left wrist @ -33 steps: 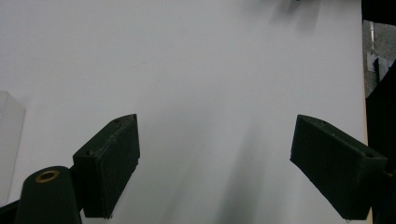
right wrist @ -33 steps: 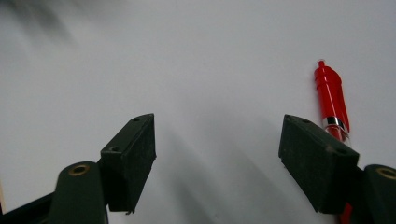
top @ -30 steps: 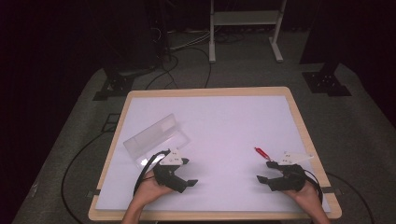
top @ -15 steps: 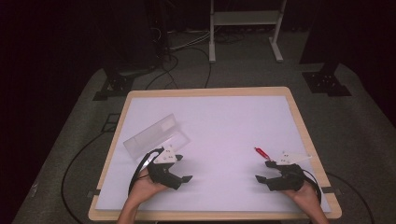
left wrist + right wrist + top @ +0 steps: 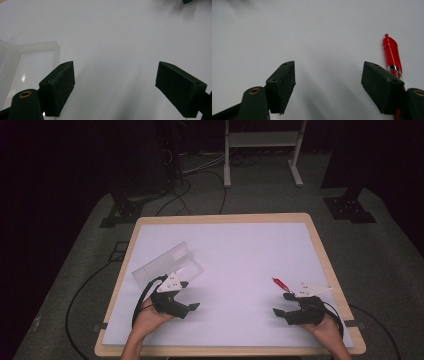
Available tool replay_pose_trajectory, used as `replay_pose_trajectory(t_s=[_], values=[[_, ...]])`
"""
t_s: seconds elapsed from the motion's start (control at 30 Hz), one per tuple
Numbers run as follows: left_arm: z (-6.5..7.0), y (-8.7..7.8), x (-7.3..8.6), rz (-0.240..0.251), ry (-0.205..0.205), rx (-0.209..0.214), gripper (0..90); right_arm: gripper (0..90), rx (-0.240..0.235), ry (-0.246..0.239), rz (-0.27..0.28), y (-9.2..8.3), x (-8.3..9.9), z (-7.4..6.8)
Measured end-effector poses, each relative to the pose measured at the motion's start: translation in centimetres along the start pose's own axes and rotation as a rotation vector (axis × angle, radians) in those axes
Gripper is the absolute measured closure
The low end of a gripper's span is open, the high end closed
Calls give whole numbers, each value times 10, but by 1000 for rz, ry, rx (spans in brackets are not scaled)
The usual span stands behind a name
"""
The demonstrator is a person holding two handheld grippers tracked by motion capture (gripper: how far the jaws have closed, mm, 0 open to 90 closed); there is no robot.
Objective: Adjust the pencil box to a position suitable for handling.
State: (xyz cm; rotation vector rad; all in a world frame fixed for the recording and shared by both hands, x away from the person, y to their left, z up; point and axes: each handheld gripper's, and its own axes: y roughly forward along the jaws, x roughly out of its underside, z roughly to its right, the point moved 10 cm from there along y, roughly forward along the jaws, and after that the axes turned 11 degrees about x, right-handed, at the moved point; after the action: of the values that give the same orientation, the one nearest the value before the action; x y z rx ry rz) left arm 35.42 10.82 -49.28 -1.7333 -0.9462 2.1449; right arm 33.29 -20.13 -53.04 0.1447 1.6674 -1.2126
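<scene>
High view | both hand-held grippers wide, near front edge; clear box left; red pen right

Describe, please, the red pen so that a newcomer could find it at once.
Start at the white table and go to its near right corner, where the right gripper rests. The red pen lies flat beside that gripper's fingers, the one brightly coloured item, unlike the clear plastic case at left.
</scene>
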Motion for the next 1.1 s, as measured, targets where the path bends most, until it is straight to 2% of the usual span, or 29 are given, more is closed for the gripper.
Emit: replay_pose_trajectory(t_s=[0.5, 0.8, 1.1], values=[[-14, -13, 7, 3, -23, -55, 152, 264, -12, -11, -9, 2, 1, -3], [-21, -20, 10, 16, -44, -73, 153, 264, -15, -15, -12, 2, 1, -4], [-31, -27, 16, 8, -56, -107, 155, 264, -19, -16, -14, 2, 1, -5]])
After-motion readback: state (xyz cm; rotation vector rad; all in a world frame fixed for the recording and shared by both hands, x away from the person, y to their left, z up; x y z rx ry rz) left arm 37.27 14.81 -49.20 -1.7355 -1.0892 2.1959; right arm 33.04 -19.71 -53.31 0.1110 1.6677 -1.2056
